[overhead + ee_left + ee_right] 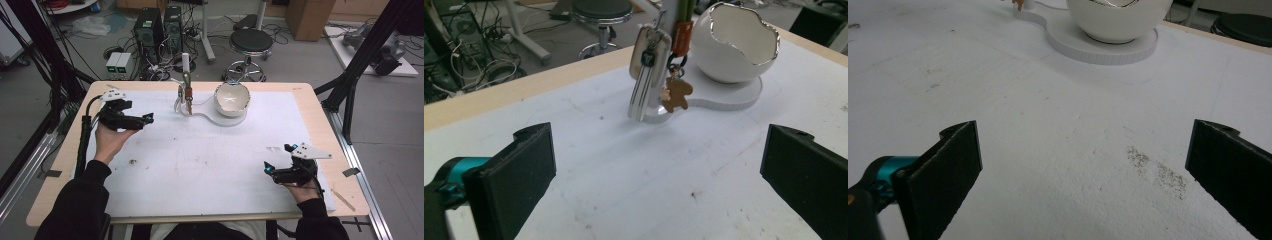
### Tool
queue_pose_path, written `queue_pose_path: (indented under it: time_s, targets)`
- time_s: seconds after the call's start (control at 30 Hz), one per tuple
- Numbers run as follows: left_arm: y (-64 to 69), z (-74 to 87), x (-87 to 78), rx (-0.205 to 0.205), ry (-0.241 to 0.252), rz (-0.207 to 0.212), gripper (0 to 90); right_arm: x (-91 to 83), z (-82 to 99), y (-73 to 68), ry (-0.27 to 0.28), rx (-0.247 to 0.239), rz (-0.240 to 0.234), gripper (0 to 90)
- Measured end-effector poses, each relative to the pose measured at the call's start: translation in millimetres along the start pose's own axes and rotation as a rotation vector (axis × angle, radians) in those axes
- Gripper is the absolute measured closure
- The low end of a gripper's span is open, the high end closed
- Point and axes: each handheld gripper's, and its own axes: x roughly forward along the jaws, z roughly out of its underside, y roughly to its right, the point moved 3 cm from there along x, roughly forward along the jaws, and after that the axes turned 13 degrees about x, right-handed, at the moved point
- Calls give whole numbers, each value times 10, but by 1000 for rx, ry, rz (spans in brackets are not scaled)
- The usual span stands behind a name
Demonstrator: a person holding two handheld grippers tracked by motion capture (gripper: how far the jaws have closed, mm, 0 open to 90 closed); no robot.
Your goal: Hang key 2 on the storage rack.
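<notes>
On the white bench (200, 165), the keys (647, 75) hang upright from a stand at the far middle, right of the nearer left gripper (142, 120) (fingers spread); the right gripper (272, 171) also gapes.

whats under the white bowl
The white bowl stands on the round end of a flat white base. Where they meet is covered by the bowl.
</notes>
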Motion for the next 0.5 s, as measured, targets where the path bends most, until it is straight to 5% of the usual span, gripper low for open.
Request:
queue_pose_path:
  time_s: [0.5]
  targets:
    - [60,338,-395,-26,50,-29,17,31,9,-12,-14,1,6,6]
